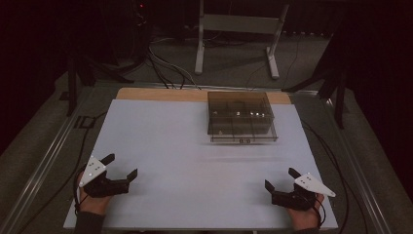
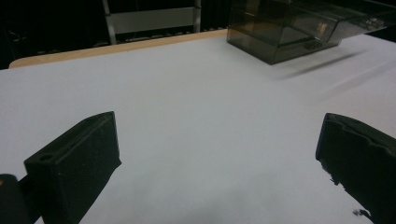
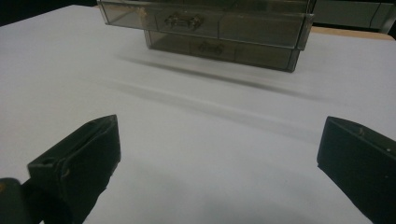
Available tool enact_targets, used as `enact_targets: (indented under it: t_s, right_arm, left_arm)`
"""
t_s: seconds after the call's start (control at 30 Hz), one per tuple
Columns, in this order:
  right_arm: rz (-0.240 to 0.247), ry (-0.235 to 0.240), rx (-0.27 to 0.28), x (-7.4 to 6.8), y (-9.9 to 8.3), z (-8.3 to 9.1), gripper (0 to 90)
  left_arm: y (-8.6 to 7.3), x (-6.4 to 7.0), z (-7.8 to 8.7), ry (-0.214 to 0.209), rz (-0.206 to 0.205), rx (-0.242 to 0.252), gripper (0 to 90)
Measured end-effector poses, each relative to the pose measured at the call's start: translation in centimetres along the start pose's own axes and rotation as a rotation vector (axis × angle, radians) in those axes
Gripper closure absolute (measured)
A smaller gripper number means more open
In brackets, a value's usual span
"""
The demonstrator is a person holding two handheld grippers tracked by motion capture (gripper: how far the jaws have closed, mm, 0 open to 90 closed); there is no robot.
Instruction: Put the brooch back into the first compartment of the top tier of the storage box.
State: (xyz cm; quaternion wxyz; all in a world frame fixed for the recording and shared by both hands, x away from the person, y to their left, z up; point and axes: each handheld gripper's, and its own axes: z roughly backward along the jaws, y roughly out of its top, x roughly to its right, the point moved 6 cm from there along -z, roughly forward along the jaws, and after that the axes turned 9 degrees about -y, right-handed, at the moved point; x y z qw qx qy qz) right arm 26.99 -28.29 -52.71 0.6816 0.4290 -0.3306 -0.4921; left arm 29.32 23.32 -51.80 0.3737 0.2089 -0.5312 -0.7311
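A smoky clear plastic drawer box stands at the back right of the white table top, its upper drawer pulled out toward me. My left gripper rests near the front left, held in a hand, jaws wide apart with nothing between them. My right gripper rests near the front right, also open and empty. The box lies far ahead to the right in the left gripper view. In the right gripper view it stands straight ahead.
A wooden strip edges the table's far side. Beyond it a white metal stand and cables sit on the floor. Metal rails run along both sides of the table.
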Motion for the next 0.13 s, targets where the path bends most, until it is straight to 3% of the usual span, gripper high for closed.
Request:
enact_targets:
  t_s: [0.13]
  right_arm:
    - [-0.002, -0.007, -0.011, 0.12, -0.14, -0.17, 0.0]
  left_arm:
    - [-0.07, 0.12, -0.22, -0.001, -0.010, -0.016, 0.4]
